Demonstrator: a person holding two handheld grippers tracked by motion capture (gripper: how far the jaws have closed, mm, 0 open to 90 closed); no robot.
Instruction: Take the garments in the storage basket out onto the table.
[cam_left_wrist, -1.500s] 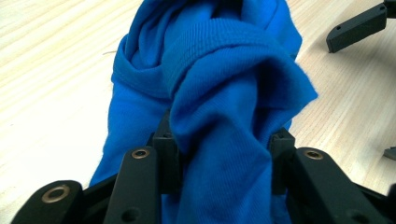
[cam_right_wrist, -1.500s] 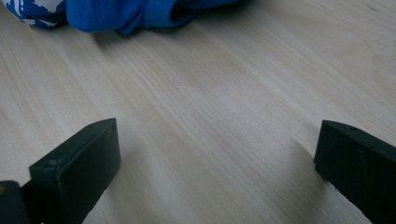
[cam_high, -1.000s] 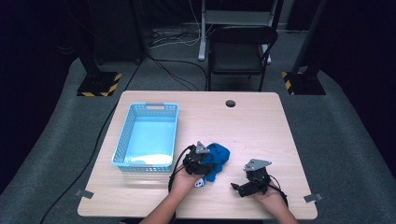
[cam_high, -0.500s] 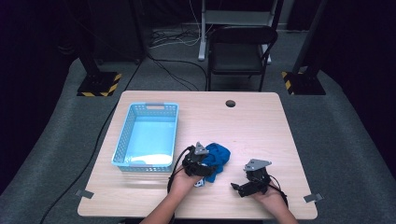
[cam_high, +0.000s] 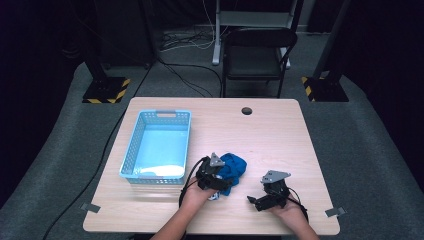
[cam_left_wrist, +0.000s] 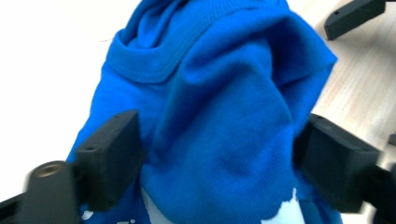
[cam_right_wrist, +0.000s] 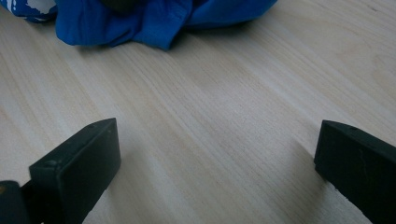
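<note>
The blue shirt lies bunched on the wooden surface, just beside the light blue basket, and its bulk sits between the two fingers of the left gripper. These fingers have just been opening; they now stand wide on both sides of the heap, and in the left gripper view the cloth still swells against the inner faces, so I judge that it is no longer pinched but only resting there. The right gripper is low over the bare surface with its fingers wide apart and nothing between them, and the shirt's edge is ahead of them, a little apart. The first risk I see is that a fold of the soft cloth stays caught on a left finger, so that when the hand draws away the heap is dragged along and comes undone. The second risk is a poor new grip: if the left fingers close again on only the top layer, the rest of the shirt may hang and sweep over the surface, or catch on the basket's rim just beside them. Also the two grippers are near each other, so a reach by the right one toward the shirt could strike the left fingers.
</note>
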